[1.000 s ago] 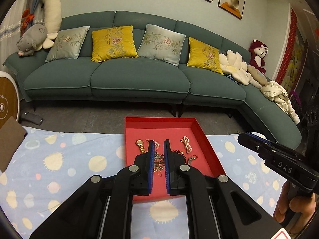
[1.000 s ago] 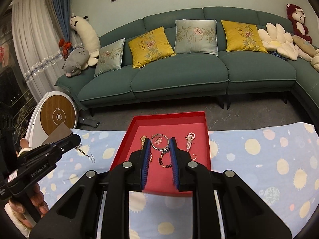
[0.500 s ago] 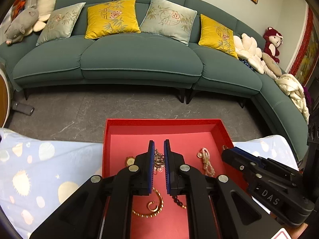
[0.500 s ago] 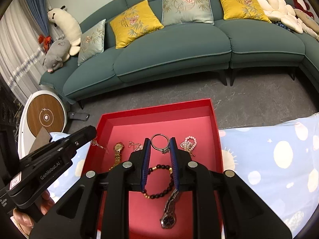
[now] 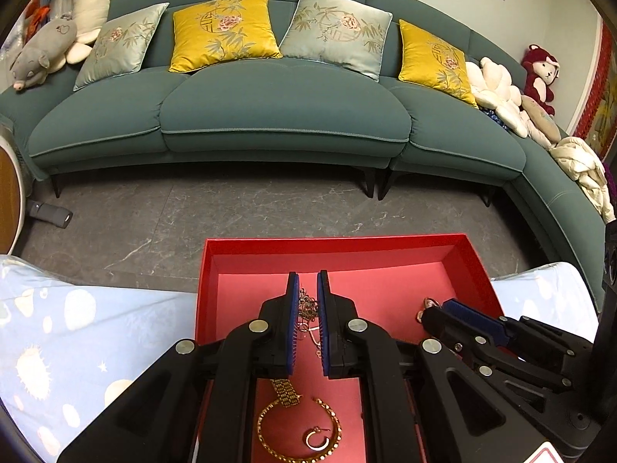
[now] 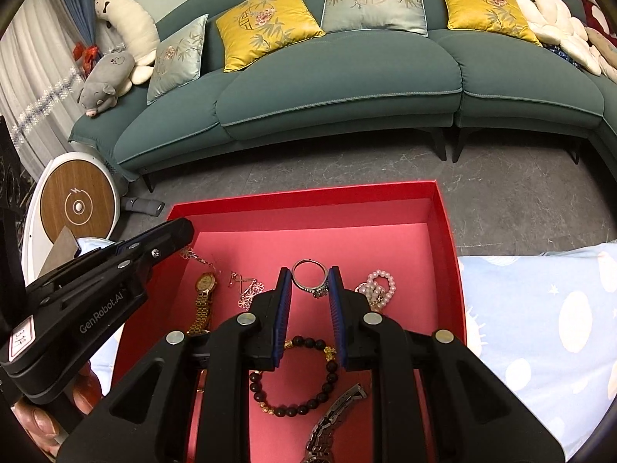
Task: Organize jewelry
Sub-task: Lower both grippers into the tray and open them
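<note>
Jewelry is lying loose in the red tray (image 6: pixel 443 231) at the counter's far edge; both tongs, left (image 5: pixel 308 324) closed, right (image 6: pixel 309 310) slightly apart and empty, are hovering, choosing a first piece.

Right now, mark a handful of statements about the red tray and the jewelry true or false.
1. The red tray sits on a plain white cloth. False: the cloth is light blue with pale dots.
2. A silver ring lies past the tips of the right gripper. True.
3. The gold watch lies outside the tray. False: it lies inside, near the left wall.
4. A dark bead bracelet lies in the tray. True.
5. The pearl piece lies left of the gold watch. False: it lies to the right, beyond the ring.
</note>
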`<control>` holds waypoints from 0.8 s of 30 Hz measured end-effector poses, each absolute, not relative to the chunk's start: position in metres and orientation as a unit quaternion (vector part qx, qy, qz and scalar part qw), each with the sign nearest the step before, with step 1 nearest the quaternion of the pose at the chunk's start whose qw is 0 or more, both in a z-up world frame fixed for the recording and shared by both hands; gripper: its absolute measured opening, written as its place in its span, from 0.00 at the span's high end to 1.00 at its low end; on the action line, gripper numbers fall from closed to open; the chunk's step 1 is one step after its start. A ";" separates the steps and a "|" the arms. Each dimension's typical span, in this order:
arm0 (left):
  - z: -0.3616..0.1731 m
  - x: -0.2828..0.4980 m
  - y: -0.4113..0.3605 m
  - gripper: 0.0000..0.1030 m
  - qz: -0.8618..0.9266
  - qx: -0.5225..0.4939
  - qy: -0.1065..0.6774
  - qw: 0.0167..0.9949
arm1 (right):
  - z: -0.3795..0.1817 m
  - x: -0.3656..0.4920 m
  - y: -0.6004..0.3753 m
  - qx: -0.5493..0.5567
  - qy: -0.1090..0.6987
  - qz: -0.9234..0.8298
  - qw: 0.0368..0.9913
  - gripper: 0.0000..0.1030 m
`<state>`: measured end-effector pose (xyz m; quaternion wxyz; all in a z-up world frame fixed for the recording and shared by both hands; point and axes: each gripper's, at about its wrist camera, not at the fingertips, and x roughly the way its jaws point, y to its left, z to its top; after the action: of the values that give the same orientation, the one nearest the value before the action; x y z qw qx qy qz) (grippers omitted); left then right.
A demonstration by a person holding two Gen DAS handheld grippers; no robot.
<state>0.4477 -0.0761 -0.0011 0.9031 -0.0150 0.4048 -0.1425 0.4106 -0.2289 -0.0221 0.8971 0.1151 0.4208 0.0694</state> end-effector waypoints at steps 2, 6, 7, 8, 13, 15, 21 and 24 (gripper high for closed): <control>-0.003 0.450 -0.075 0.93 -0.140 -0.017 0.405 0.904 | -0.025 0.412 -0.229 0.116 0.422 0.070 0.897 0.82; -0.008 0.453 -0.072 0.93 -0.142 -0.021 0.410 0.901 | -0.026 0.413 -0.226 0.110 0.421 0.069 0.898 0.82; -0.009 0.454 -0.072 0.93 -0.142 -0.023 0.412 0.900 | -0.027 0.414 -0.225 0.108 0.422 0.069 0.898 0.82; -0.009 0.455 -0.071 0.93 -0.143 -0.024 0.413 0.899 | -0.027 0.414 -0.225 0.106 0.423 0.069 0.897 0.82; -0.011 0.455 -0.071 0.93 -0.145 -0.026 0.416 0.897 | -0.028 0.416 -0.221 0.099 0.426 0.064 0.897 0.82; -0.012 0.456 -0.069 0.93 -0.147 -0.029 0.418 0.896 | -0.029 0.417 -0.219 0.097 0.426 0.062 0.897 0.82; -0.014 0.455 -0.071 0.93 -0.148 -0.025 0.417 0.896 | -0.029 0.416 -0.215 0.092 0.426 0.059 0.898 0.82; -0.015 0.453 -0.073 0.93 -0.147 -0.020 0.416 0.897 | -0.028 0.415 -0.216 0.091 0.425 0.058 0.899 0.82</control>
<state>0.4527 -0.0729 -0.0150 0.8975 -0.0201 0.4155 -0.1466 0.4151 -0.2156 -0.0285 0.8986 0.0910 0.4253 0.0583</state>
